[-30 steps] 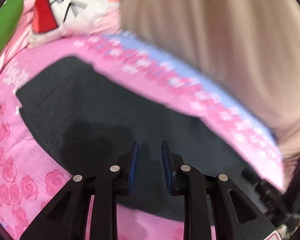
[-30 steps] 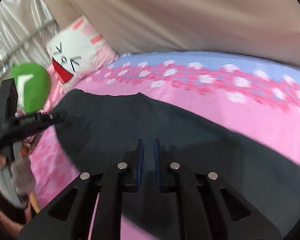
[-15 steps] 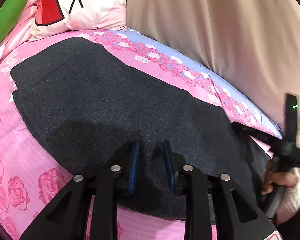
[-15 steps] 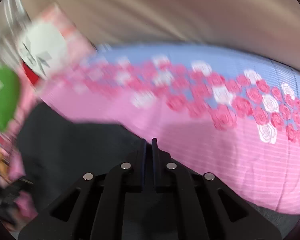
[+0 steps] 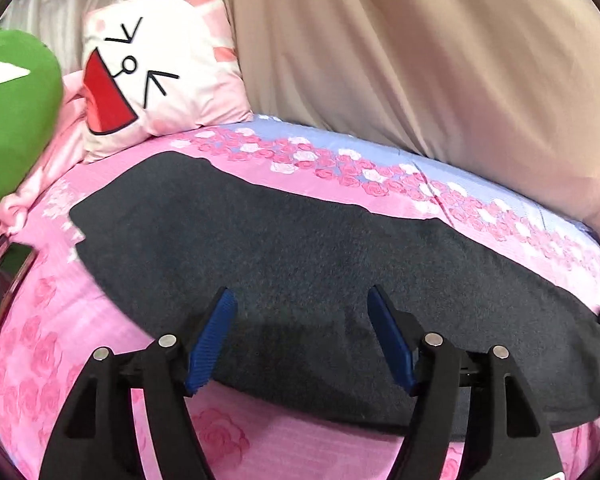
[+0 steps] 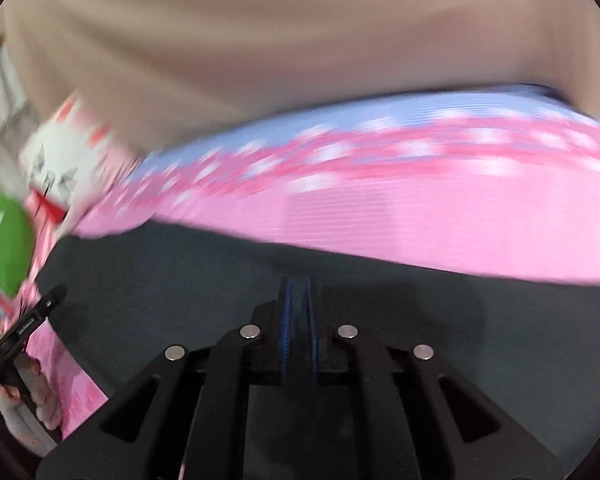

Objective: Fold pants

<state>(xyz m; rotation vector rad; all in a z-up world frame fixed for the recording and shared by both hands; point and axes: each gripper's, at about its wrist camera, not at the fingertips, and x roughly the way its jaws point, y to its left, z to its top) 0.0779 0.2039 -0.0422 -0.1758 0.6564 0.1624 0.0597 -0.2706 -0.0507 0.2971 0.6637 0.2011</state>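
Cartoon-face pillow [image 5: 156,76] and green cushion [image 5: 12,116] on pink rose-print sheet [image 5: 40,344], beige curtain [image 5: 420,52] behind.

Cloth nearly everywhere we look, hard plastic and metal only on the tools.

We see the pants [image 5: 300,272] as dark, matt, felt-like cloth with a fine nap, lying on a smooth printed bedsheet [image 5: 380,452] of woven cotton look. The pillow [image 5: 156,68] is smooth printed fabric, the curtain [image 5: 440,60] a soft beige cloth with a faint sheen. On the left gripper [image 5: 302,340] we find matt black plastic, ribbed blue pads [image 5: 212,340] and shiny metal pins.
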